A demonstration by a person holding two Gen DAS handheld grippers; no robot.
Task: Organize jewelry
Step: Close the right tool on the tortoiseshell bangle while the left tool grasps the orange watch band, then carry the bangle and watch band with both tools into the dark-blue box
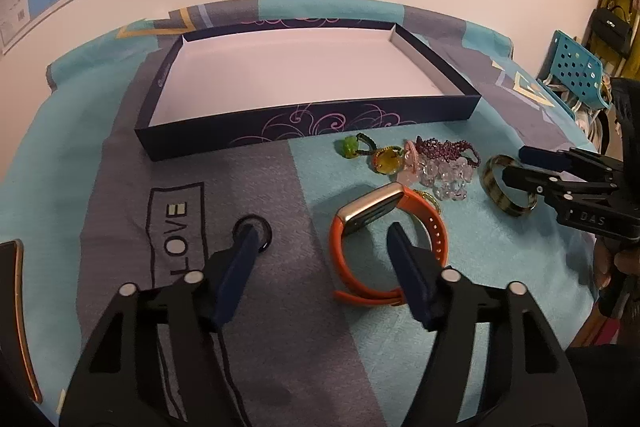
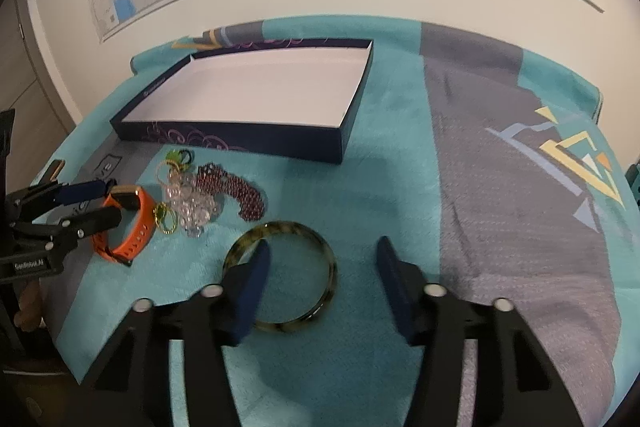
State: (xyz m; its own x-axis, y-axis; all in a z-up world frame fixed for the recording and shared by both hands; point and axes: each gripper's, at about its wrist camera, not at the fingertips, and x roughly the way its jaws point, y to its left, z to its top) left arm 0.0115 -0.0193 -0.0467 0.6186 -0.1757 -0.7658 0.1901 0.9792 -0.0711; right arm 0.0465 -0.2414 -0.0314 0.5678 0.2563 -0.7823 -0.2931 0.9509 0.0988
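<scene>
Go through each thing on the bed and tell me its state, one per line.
Box: open, nothing inside.
Orange watch: on the blanket, strap looped.
Mottled bangle: flat, not gripped.
Purple bead bracelet: heaped beside clear beads.
Left gripper: open, over the watch.
Right gripper: open, straddling the bangle's rim.

Both hand-held grippers are matte black, built of angular triangular arms pinned with round silver rivets, each ending in two dark blue padded fingers point(image 1: 236, 275). The left gripper point(image 1: 320, 247) carries a white label that seems to read "GenRobot.AI", blurred; the right gripper point(image 2: 320, 255) bears pale raised letters, "DAS".
</scene>
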